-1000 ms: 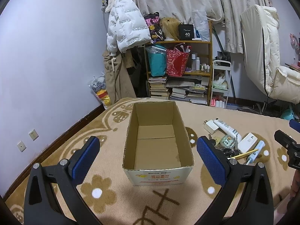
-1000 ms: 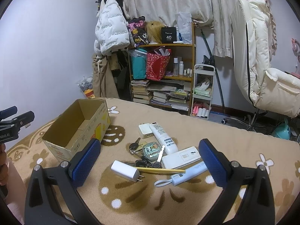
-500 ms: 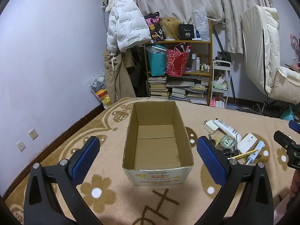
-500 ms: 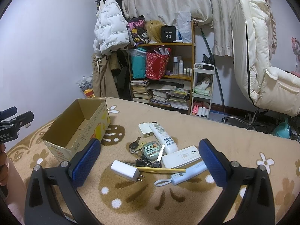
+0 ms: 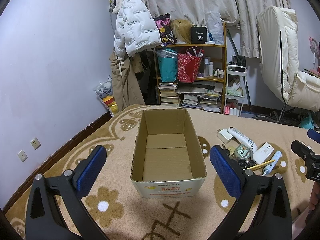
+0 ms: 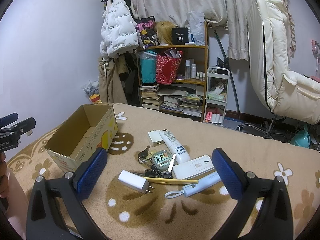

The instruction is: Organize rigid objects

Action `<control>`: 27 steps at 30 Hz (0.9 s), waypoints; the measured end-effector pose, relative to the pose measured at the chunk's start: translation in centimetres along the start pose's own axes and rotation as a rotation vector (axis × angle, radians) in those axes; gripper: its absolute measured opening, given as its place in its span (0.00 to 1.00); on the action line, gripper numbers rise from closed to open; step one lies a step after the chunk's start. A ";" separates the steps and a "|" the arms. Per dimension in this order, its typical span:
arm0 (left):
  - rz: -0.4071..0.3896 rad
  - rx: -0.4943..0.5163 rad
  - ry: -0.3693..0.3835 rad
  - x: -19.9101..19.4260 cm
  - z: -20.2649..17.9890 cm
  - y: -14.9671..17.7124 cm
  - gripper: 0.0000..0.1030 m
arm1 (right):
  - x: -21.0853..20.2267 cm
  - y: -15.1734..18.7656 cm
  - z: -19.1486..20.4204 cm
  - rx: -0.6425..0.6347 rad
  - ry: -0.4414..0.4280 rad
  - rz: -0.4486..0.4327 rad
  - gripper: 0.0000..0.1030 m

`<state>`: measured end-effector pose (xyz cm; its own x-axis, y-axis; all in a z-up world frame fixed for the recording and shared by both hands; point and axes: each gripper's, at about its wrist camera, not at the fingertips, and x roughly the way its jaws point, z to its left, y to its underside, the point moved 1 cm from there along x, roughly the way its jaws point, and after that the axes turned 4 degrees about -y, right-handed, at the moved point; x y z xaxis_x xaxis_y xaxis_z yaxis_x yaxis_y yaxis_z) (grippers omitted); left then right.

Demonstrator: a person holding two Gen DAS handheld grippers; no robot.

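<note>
An empty cardboard box [image 5: 168,152] stands on the flowered blanket, straight ahead of my left gripper [image 5: 158,172], which is open and holds nothing. In the right wrist view the box [image 6: 80,140] is at the left. My right gripper [image 6: 160,176] is open above a heap of small items: a white charger [image 6: 133,181], a yellow pencil [image 6: 172,180], a light blue stick device [image 6: 202,185], a white flat device [image 6: 193,167], a white tube [image 6: 175,147], a white adapter [image 6: 155,138], keys [image 6: 143,156] and a small green tin [image 6: 161,160].
The blanket [image 6: 250,156] covers a bed. Behind it stand a wooden shelf [image 6: 180,80] with books and bags, a hanging white jacket [image 6: 118,34] and a cream recliner [image 6: 280,70]. The left gripper's black body [image 6: 14,132] shows at the left edge.
</note>
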<state>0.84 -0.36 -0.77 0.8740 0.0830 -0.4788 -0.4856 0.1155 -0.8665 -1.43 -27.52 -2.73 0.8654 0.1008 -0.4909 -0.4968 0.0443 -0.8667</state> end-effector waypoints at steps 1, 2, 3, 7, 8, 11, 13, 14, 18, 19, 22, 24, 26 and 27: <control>0.002 0.000 0.002 0.0 0.0 0.0 0.99 | 0.0 0.0 0.0 0.000 -0.003 0.001 1.00; 0.002 -0.001 0.002 0.0 -0.1 0.1 0.99 | 0.0 -0.1 0.0 0.000 -0.003 0.000 1.00; 0.007 -0.001 0.003 0.0 -0.1 0.1 0.99 | 0.0 -0.1 0.0 0.001 -0.006 0.001 1.00; 0.057 -0.009 0.001 0.7 0.1 0.0 0.99 | 1.1 1.3 0.2 0.005 -0.023 0.012 1.00; 0.070 -0.014 0.005 0.9 0.1 -0.1 0.99 | 1.2 1.4 0.2 0.005 -0.023 0.014 1.00; 0.086 -0.037 0.025 1.4 0.8 -0.5 0.99 | 1.6 1.6 0.4 0.009 -0.026 0.020 1.00; 0.092 -0.042 0.023 1.6 1.1 -0.8 0.99 | 1.7 1.4 0.4 0.019 -0.035 0.025 1.00; 0.097 -0.041 0.019 1.8 1.2 -1.0 0.99 | 1.9 1.3 0.4 0.025 -0.040 0.030 1.00; 0.133 -0.019 0.000 3.2 1.5 -1.7 0.99 | 2.8 0.3 0.4 0.036 -0.049 0.046 1.00; 0.141 -0.017 -0.002 3.5 1.6 -1.8 0.99 | 3.0 0.1 0.5 0.036 -0.047 0.052 1.00; 0.180 -0.021 0.007 4.8 1.9 -2.3 0.99 | 4.0 -0.3 0.9 0.041 -0.039 0.082 1.00; 0.210 -0.027 0.021 5.7 2.0 -2.6 0.99 | 4.7 -0.6 1.1 0.047 -0.038 0.101 1.00; 0.233 -0.029 0.023 6.6 2.1 -2.8 0.99 | 5.4 -0.8 1.4 0.049 -0.032 0.120 1.00; 0.249 -0.027 0.021 7.1 2.2 -3.0 0.99 | 5.7 -0.8 1.5 0.050 -0.033 0.130 1.00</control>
<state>8.49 2.03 -1.28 0.7277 0.0850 -0.6806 -0.6857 0.0673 -0.7248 3.83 -25.49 -4.68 0.7911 0.1419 -0.5950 -0.6082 0.0781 -0.7900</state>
